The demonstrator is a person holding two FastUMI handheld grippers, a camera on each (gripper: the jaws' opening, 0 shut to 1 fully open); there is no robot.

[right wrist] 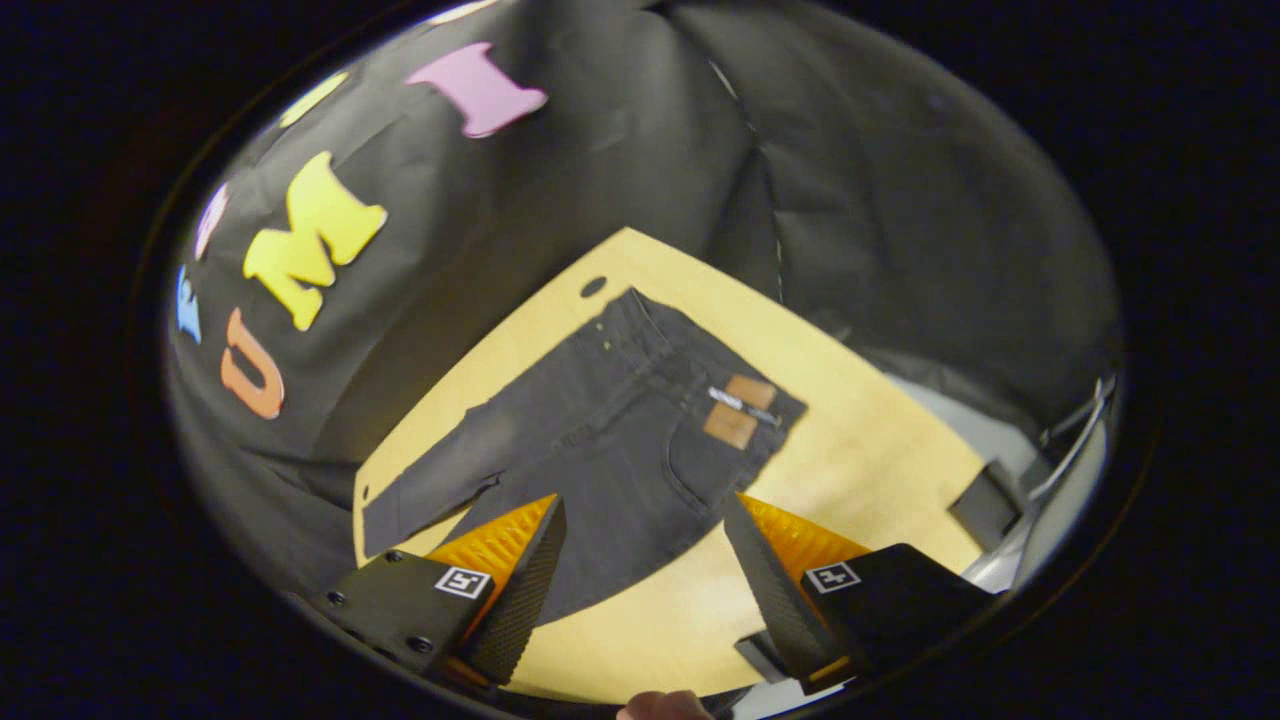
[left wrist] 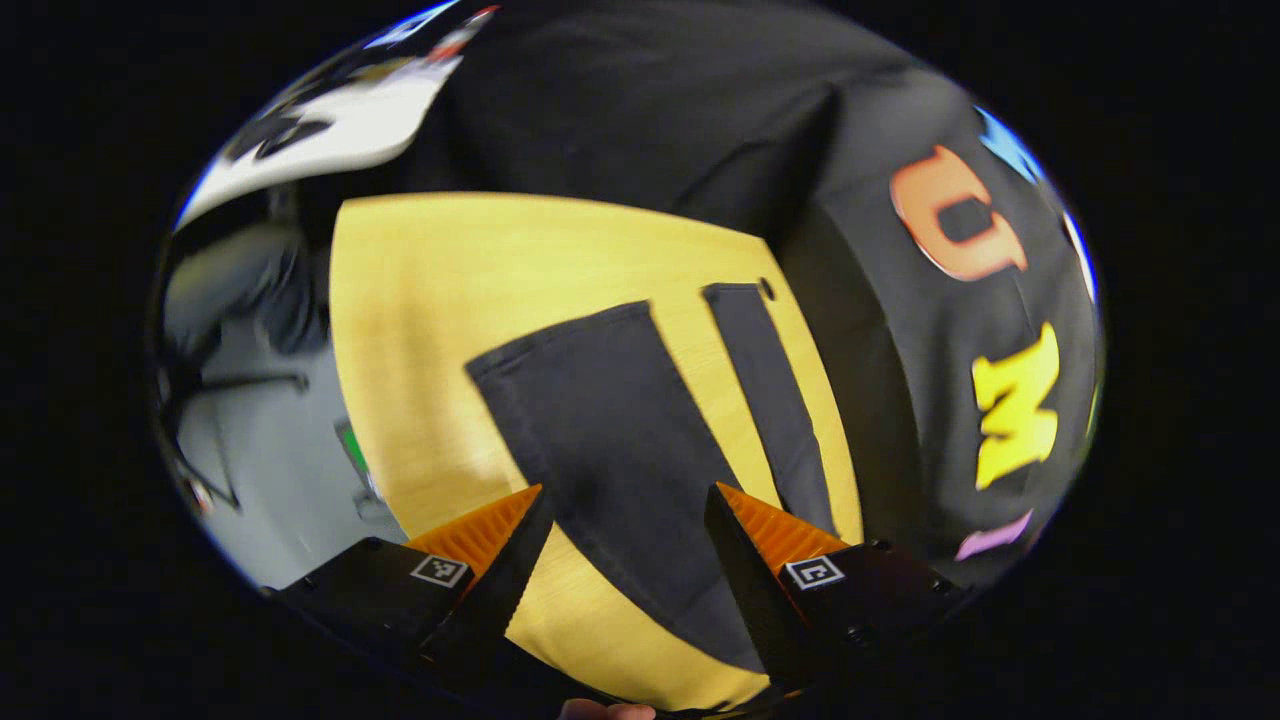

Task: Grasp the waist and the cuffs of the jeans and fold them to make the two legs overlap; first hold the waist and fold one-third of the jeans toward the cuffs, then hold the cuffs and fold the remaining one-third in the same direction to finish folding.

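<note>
Jeans (right wrist: 610,440) are lying flat and unfolded on the tabletop (right wrist: 860,460), their two legs spreading apart and the waist sitting toward the tabletop's far edge. Left tool (left wrist: 625,500) is hovering above the jeans' legs, fingers spread wide, gripping nothing. Right tool (right wrist: 645,510) is hanging over the jeans' seat, likewise released.

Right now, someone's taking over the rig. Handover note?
Left tool: open, above the legs end, holding nothing.
Right tool: open, above the waist end, holding nothing.
Jeans: spread flat on the wooden table, legs apart, the waist with its leather patch at one end, cuffs at the other.
Done: nothing folded.
Left: overlap the legs, fold the waist third toward the cuffs, then the cuff third.
</note>
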